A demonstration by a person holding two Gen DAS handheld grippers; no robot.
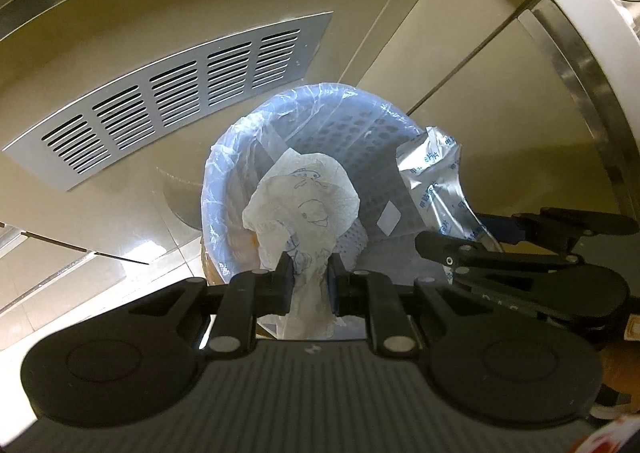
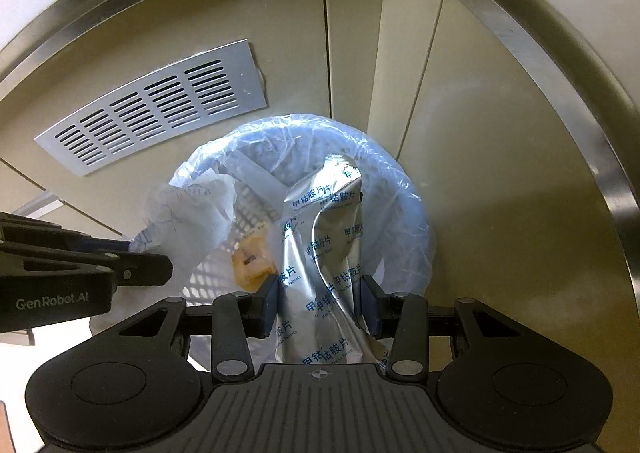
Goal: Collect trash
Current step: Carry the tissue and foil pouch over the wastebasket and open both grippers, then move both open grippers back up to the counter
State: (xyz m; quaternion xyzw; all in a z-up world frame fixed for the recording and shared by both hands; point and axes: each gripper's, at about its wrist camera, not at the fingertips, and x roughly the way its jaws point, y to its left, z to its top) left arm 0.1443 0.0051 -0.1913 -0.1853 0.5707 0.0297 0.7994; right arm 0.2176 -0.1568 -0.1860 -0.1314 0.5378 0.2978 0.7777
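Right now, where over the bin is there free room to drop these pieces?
Free: the bin's far side, between the foil wrapper and the far rim. Crowded: the near side, where the left gripper grips the tissue and the right gripper grips the wrapper.

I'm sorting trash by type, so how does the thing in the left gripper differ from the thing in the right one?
The tissue is soft white paper with faint blue drawings; the foil wrapper is shiny silver with blue printed text. The tissue is crumpled into a wad; the foil wrapper is a creased sheet. Both are clamped over the lined bin.
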